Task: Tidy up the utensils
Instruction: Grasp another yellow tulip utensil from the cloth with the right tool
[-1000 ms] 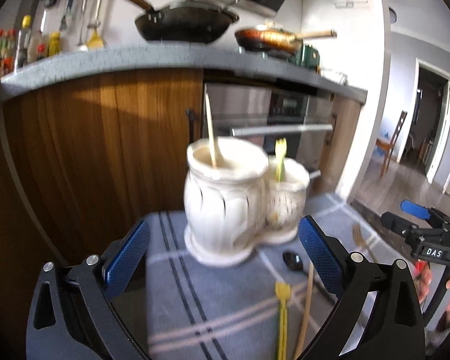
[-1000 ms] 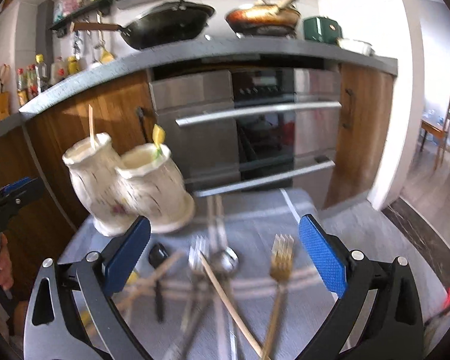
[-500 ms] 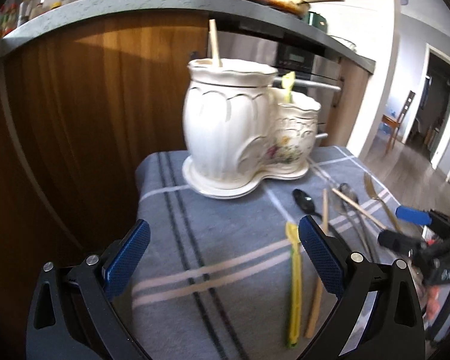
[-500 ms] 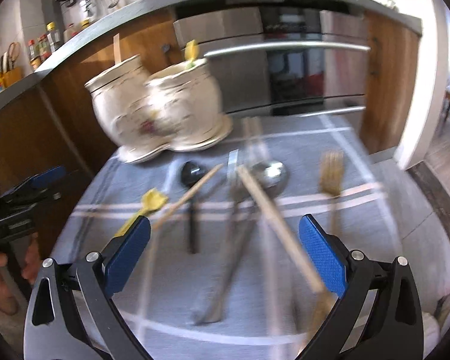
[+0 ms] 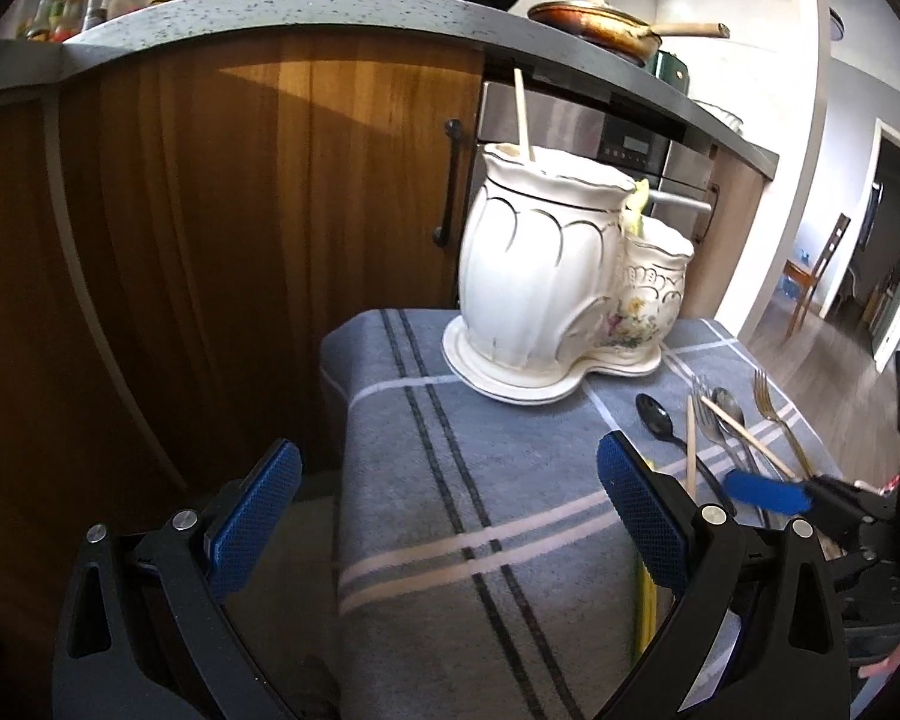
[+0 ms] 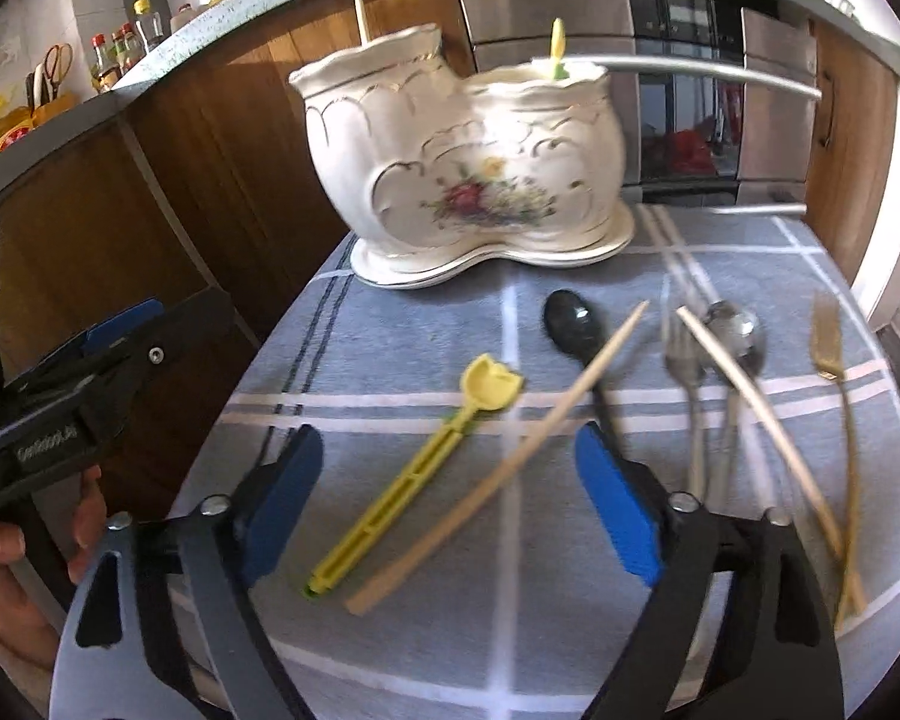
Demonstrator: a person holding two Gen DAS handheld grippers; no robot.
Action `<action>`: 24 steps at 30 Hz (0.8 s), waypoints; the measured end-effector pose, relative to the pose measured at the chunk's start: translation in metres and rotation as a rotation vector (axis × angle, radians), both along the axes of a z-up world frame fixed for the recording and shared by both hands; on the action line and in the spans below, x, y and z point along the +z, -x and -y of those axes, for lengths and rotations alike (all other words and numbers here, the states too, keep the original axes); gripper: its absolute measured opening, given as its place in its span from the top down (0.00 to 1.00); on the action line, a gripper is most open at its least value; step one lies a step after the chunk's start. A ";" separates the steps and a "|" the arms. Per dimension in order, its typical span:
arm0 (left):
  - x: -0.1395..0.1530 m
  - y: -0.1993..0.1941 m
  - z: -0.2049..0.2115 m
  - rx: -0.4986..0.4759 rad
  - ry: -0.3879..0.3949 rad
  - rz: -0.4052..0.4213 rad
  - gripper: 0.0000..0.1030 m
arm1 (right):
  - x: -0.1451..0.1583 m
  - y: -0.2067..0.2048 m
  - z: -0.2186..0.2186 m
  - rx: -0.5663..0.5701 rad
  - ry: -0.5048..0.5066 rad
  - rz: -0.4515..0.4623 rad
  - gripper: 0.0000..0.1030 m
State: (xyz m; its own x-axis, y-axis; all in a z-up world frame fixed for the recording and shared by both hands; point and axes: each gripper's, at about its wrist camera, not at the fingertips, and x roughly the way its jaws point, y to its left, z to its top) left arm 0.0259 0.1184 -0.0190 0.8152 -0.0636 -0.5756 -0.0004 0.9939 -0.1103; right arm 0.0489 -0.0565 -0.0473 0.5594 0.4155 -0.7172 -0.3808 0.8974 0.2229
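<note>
On the far left, we hold our left hand-held gripper (image 5: 447, 519) over the near left edge of the tabletop (image 5: 498, 576), jaws wide with nothing between them. It has sunk lower than a second ago, so the holder (image 5: 561, 276) now stands far ahead of it. That white two-cup holder already carries a chopstick (image 5: 522, 117) in its left cup and a yellow fork (image 6: 558, 51) in its right.

Next, our right hand-held gripper (image 6: 447, 507) has swung leftward and down from the forks to the yellow spoon (image 6: 417, 474) and the chopstick (image 6: 510, 456) beside it. Its jaws have just been closing, yet they stand partly apart, with both handles lying between the pads (image 6: 615, 507), neither pressed. We judge this a pick just starting; which of the two gets caught is unclear, as they lie close.

Further right lie the black spoon (image 6: 573, 321), a silver fork (image 6: 687, 372), a silver spoon (image 6: 738, 333) crossed by another chopstick (image 6: 750, 414), and a gold fork (image 6: 831, 360). Most of the sorting remains
</note>
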 end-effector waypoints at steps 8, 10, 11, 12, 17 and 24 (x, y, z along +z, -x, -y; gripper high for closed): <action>-0.002 0.000 -0.003 -0.007 0.023 0.002 0.05 | -0.015 -0.014 -0.022 -0.037 0.073 -0.058 0.57; -0.003 0.001 -0.002 -0.011 0.025 -0.003 0.05 | -0.016 -0.013 -0.029 -0.029 0.097 -0.052 0.58; -0.003 0.001 -0.002 -0.013 0.023 -0.003 0.05 | -0.016 -0.014 -0.032 -0.026 0.112 -0.051 0.60; -0.003 0.000 -0.001 -0.014 0.021 -0.003 0.05 | -0.017 -0.015 -0.034 -0.026 0.122 -0.055 0.61; -0.002 0.000 0.000 -0.019 0.028 -0.004 0.05 | -0.019 -0.017 -0.043 -0.032 0.168 -0.045 0.73; -0.003 0.000 0.001 -0.028 0.030 -0.005 0.05 | -0.020 -0.021 -0.029 -0.027 0.079 -0.073 0.89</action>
